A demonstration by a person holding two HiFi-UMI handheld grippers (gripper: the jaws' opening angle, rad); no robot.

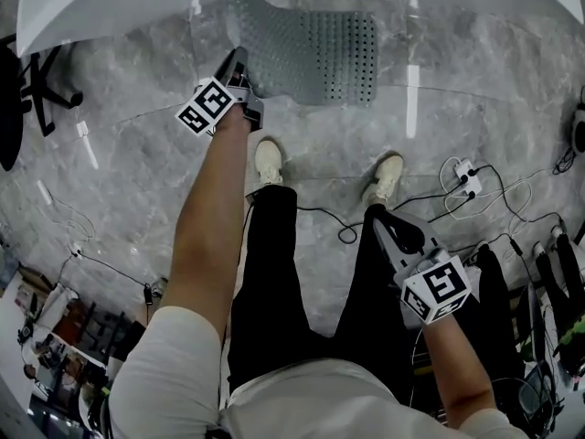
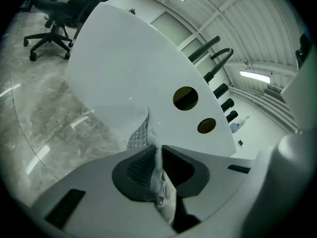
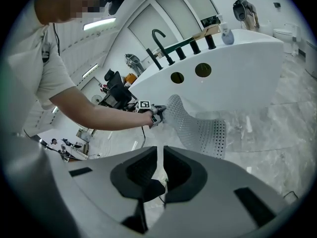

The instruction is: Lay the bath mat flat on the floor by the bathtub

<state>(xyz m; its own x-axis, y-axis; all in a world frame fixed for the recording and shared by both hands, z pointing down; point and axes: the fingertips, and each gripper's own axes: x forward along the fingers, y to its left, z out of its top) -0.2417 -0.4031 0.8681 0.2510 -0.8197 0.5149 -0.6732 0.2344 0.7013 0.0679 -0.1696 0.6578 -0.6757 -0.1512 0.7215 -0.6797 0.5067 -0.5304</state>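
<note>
The grey perforated rubber bath mat (image 1: 320, 53) lies at the top middle of the head view, on the grey marble floor (image 1: 137, 126) just beside the white bathtub (image 1: 119, 3); its right part rests flat, while its left end curls upward, pinched between the closed jaws of the left gripper (image 1: 236, 64). The right gripper (image 1: 391, 230), at the lower right near the person's leg, has its jaws together with nothing between them. I judge the mat light, soft and floppy, perhaps a little slippery; it bends where lifted, so the thin edge near a corner seems the good place to hold.
</note>
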